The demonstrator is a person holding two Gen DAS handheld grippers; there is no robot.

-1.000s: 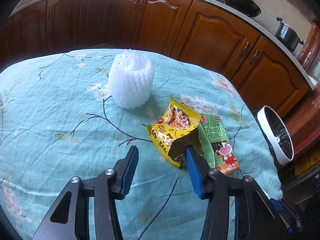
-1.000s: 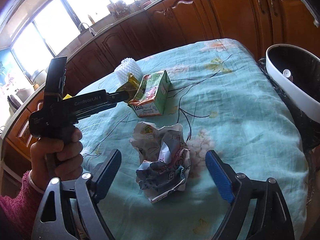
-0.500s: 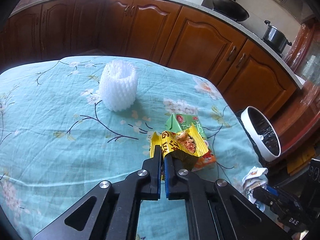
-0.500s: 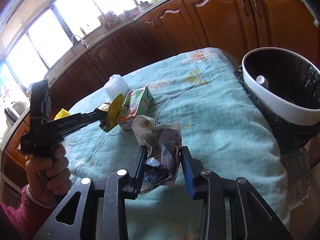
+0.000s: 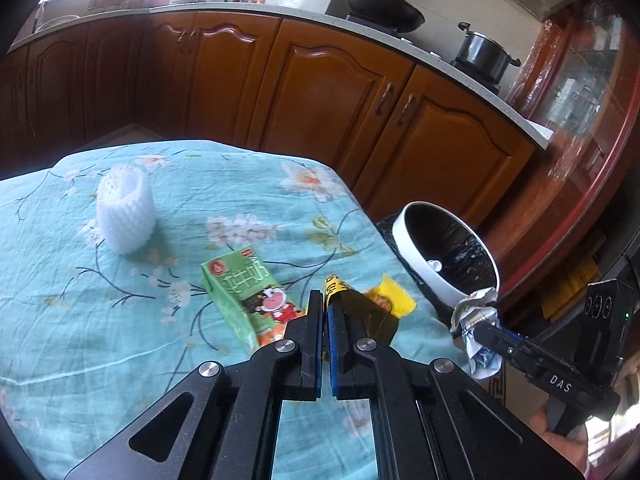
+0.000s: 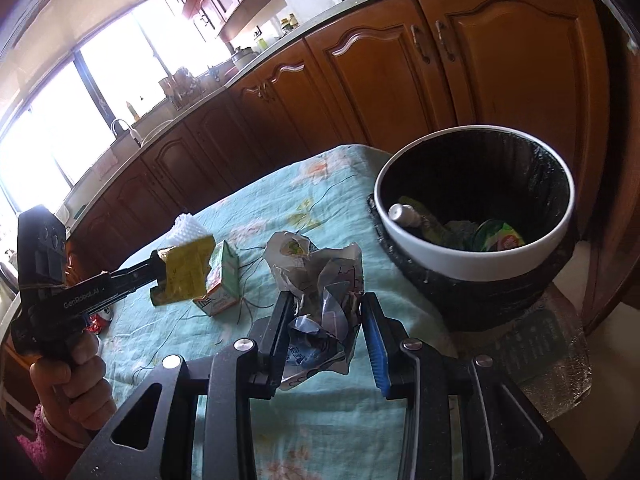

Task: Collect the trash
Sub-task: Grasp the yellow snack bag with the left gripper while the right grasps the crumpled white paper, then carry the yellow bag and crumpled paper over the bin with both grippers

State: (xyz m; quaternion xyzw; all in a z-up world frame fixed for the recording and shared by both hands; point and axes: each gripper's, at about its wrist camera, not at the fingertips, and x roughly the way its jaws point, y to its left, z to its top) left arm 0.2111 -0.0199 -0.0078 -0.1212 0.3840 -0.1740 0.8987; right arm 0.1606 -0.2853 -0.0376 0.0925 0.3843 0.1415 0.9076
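- Left hand-held gripper (image 5: 325, 312): jaws are being held pressed nearly together on one edge of the yellow snack wrapper (image 5: 376, 312). An edge pinch is likely being used because the foil is thin and flat; the rest is hanging free, clear of the cloth.
- Right hand-held gripper (image 6: 326, 328): jaws are being clamped part-way around the crumpled paper wad (image 6: 320, 280), one pad on each side. The bulk is keeping the jaws apart; the wad is sticking out above the fingertips.
- Both items are being held off the counter (image 6: 224, 364) near its edge on the bin side, presumably so that they can be dropped in one pass.
- Trash bin (image 6: 472, 256): white rim, black liner, standing just off the counter's edge, below its level. Some trash is already lying inside, including a bottle-like item and green packaging.
- Wrapper: yellow with a dark inner face, torn open, creased. Wad: white printed paper, heavily crushed, irregular.
- Being left on the counter: green milk carton (image 5: 252, 296), lying on its side mid-counter; white foam net sleeve (image 5: 126, 216), standing upright toward the far corner.
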